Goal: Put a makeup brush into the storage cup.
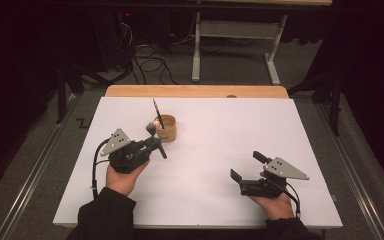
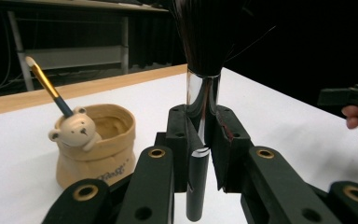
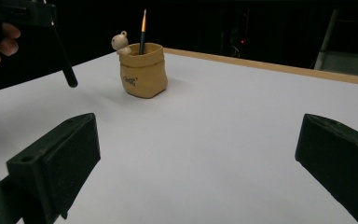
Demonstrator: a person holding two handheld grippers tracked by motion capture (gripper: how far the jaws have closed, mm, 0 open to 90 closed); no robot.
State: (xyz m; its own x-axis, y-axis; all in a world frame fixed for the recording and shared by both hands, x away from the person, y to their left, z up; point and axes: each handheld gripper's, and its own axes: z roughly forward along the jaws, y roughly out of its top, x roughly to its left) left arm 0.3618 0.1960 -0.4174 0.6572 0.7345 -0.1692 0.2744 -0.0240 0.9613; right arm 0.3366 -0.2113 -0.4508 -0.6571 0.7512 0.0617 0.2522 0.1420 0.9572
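A tan bag-shaped pot (image 1: 167,129) with a small bear figure on its rim (image 2: 77,129) stands on the white tabletop (image 1: 215,130), left of the middle. A slim brush with a gold ferrule (image 2: 50,88) leans in it, its tip up (image 3: 143,28). My left gripper (image 1: 155,142) hovers just left of the pot, shut on a thick brush (image 2: 200,100) with a silver ferrule, dark bristles up and black handle end hanging down (image 3: 66,67). My right gripper (image 1: 246,165) rests near the front right, open, with nothing between its jaws (image 3: 200,140).
A wooden strip (image 1: 195,91) runs along the table's far edge. Behind it, on the floor, stand a grey table frame (image 1: 235,45) and loose cables (image 1: 150,62). The white top stretches bare between the pot and the right gripper.
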